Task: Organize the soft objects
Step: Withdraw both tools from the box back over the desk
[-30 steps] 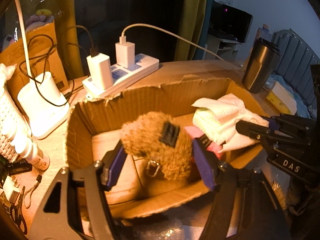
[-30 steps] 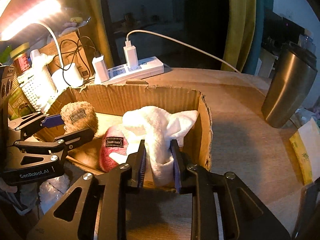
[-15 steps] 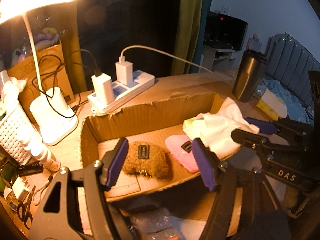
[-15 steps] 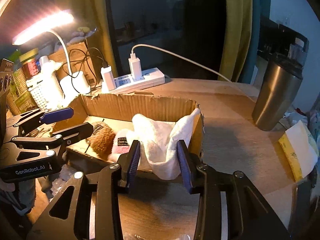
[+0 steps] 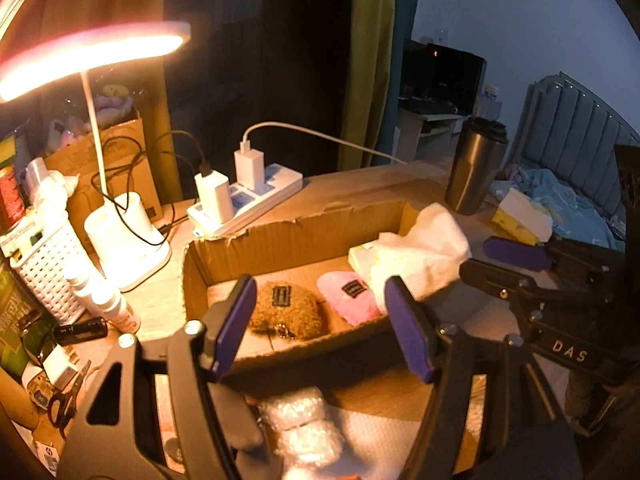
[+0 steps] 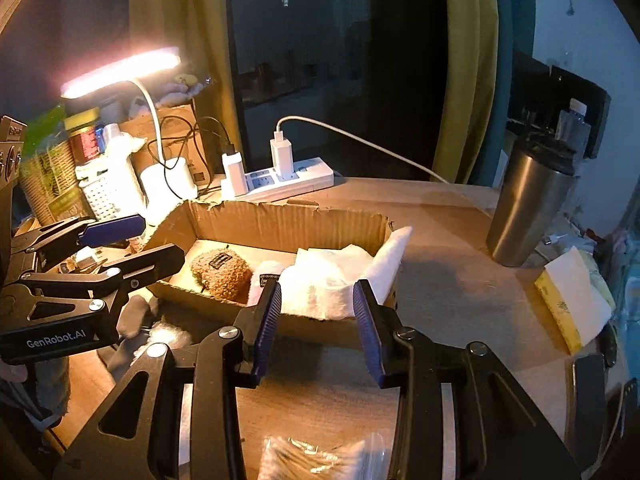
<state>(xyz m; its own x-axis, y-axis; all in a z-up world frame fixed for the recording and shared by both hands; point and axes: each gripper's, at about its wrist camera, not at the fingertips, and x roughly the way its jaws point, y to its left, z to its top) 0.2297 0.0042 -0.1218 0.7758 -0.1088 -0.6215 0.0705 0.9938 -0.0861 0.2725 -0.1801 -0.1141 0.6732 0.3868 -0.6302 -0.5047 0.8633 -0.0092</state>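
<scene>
Cardboard box on the desk holds three soft items in a row: brown fuzzy pouch at left, pink pouch in the middle, white towel at right, its corner draped over the box's right end. Left gripper spread wide, holding nothing, near side of box. Right gripper likewise parted and empty, just short of the towel.

box top: open from above | behind: power strip | right: tumbler well apart
</scene>
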